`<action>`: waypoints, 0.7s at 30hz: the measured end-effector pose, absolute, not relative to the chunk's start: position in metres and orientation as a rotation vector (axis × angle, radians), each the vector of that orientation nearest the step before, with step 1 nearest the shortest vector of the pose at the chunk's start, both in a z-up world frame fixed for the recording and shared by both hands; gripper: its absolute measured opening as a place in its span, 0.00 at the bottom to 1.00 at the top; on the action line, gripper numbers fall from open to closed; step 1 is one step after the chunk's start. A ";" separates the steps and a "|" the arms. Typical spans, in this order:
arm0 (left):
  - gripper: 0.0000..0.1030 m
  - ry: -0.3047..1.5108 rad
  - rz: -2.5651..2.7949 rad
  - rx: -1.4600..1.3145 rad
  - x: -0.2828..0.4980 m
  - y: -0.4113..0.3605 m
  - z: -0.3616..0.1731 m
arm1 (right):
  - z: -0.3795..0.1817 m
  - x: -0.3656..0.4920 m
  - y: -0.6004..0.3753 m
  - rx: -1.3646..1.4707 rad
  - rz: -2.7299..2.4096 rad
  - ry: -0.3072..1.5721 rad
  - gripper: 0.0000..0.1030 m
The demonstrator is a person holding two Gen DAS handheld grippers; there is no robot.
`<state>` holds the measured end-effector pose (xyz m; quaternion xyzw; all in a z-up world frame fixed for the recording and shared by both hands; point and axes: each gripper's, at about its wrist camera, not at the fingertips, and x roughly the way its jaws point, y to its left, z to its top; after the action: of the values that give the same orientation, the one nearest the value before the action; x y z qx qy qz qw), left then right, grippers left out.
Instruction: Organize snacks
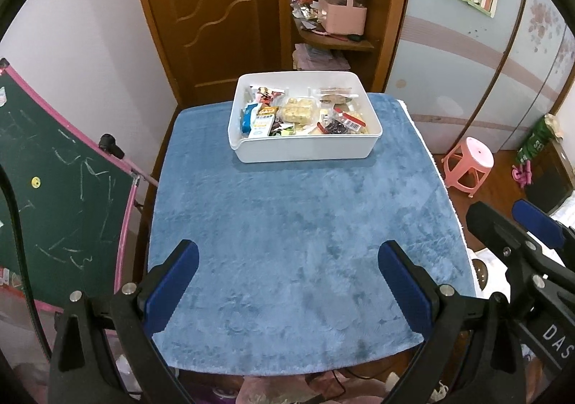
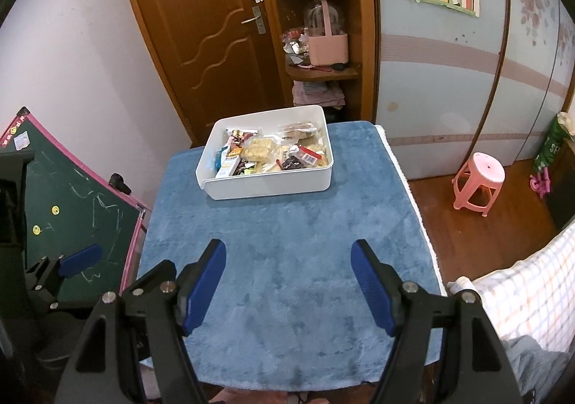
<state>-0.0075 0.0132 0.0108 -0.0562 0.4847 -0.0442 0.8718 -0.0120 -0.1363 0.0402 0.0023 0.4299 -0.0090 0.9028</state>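
A white rectangular bin (image 1: 305,148) stands at the far end of the blue-covered table (image 1: 294,242), filled with several wrapped snacks (image 1: 294,113). It also shows in the right wrist view (image 2: 266,184), with the snacks (image 2: 269,152) inside and the table cloth (image 2: 287,260) in front. My left gripper (image 1: 287,253) is open and empty above the near part of the table, well short of the bin. My right gripper (image 2: 289,253) is open and empty, also over the near part. The right gripper's fingers (image 1: 532,220) show at the right edge of the left wrist view.
A green chalkboard (image 1: 54,188) leans left of the table. A wooden door (image 1: 215,8) and corner shelves with a pink basket (image 1: 343,17) stand behind. A pink stool (image 2: 479,181) stands on the floor at right. A checked cloth (image 2: 528,289) lies at near right.
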 end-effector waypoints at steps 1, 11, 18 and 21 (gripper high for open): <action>0.97 1.009 -0.087 -0.123 -0.011 0.014 0.012 | 0.041 -0.014 -0.138 0.007 -0.014 0.887 0.71; 0.97 0.990 -0.023 -0.157 -0.019 0.018 0.018 | 0.047 -0.020 -0.143 0.002 -0.004 0.873 0.71; 0.97 0.982 0.001 -0.171 -0.018 0.019 0.021 | 0.050 -0.020 -0.150 -0.005 -0.002 0.877 0.71; 0.97 0.974 0.005 -0.175 -0.017 0.020 0.023 | 0.050 -0.019 -0.151 -0.007 -0.001 0.875 0.71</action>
<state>-0.0173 0.0199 0.0230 -0.0841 0.4674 0.0023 0.8800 -0.0189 -0.1508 0.0503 -0.0032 0.4236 -0.0005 0.9059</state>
